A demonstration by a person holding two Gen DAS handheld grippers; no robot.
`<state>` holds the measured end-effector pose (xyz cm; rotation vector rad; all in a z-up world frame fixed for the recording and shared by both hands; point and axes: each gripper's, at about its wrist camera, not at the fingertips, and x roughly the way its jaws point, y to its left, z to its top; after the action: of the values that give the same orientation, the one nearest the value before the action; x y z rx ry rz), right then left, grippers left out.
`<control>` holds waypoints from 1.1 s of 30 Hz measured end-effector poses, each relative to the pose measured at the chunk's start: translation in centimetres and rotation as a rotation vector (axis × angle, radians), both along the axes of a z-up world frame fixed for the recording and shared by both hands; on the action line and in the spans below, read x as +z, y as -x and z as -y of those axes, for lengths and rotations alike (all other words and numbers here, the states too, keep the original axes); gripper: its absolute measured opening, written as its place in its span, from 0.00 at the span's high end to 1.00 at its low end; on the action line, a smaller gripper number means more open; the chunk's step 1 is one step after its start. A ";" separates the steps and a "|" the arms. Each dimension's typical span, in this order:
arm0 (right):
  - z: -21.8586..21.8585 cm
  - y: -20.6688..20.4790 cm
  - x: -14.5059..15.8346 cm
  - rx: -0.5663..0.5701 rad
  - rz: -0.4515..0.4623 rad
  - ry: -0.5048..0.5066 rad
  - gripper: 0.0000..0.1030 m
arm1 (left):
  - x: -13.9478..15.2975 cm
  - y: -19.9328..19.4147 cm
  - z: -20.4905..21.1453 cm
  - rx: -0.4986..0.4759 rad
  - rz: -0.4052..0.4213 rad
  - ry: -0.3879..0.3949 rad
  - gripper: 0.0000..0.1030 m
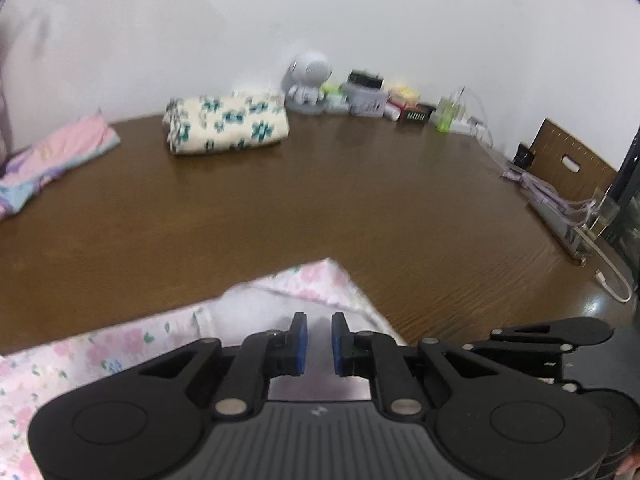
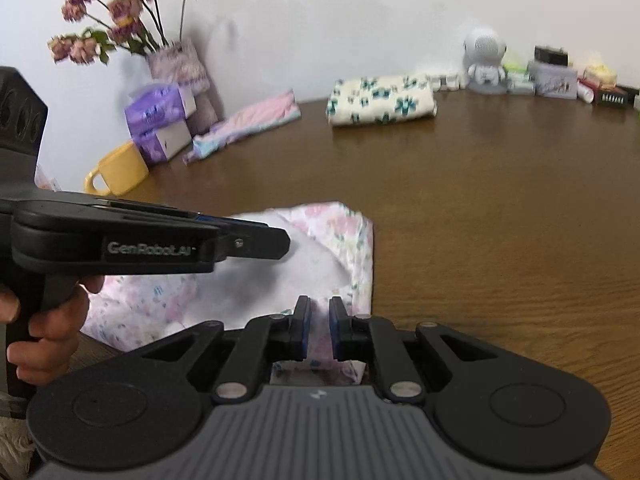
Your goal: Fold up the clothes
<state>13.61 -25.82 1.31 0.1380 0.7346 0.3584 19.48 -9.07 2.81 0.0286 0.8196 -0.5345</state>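
Your left gripper [image 1: 319,344] hovers with its blue-padded fingers [image 1: 301,344] parted by a narrow gap, nothing between them, above the pale floral garment [image 1: 304,284]. Your right gripper [image 2: 319,330] is the same: jaws slightly apart and empty over the near right edge of that garment [image 2: 344,240]. In the right wrist view, your left gripper's body [image 2: 120,240] reaches in from 9 o'clock over the cloth, and your hand [image 2: 44,328] wraps its grip at about 8 o'clock.

Nothing stands between the grippers and the garment. Farther out on the brown wooden table [image 1: 320,200], a folded cream cloth with teal flowers [image 1: 228,124] lies at 11 o'clock in the left view, well apart from your work. A pink and blue garment [image 1: 52,156] lies loosely at 10 o'clock. Along the white wall [image 1: 320,20] at 12 to 1 o'clock stand a small white robot figurine [image 1: 310,82], several little boxes [image 1: 366,98] and a green cup [image 1: 447,116]; cables [image 1: 552,196] trail off at 3 o'clock. The right view adds a yellow mug [image 2: 118,170], purple tissue packs [image 2: 160,120] and a vase of dried flowers [image 2: 120,12] at 10 to 11 o'clock.

The garment itself sits at the near table edge, partly folded, white inner side showing in the middle with the pink flower print turned over along its far and right borders. Its far right corner looks crisp; the rest is blurred.
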 end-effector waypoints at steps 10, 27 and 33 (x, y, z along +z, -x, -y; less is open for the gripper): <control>0.0 -1.4 1.6 -0.018 0.029 0.006 0.90 | -1.7 -0.6 -0.9 -0.020 -0.016 0.009 0.90; -1.3 -7.4 -1.0 -0.003 -0.037 0.016 0.91 | 0.6 -0.2 -2.5 0.060 0.064 0.071 0.90; -1.4 -7.1 -0.3 -0.013 -0.009 0.025 0.90 | -1.6 -3.0 -2.7 0.105 -0.027 0.057 0.90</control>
<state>20.70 -24.42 0.97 0.1212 0.7463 0.3364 22.52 -6.42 1.17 -0.0733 0.8269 -0.4599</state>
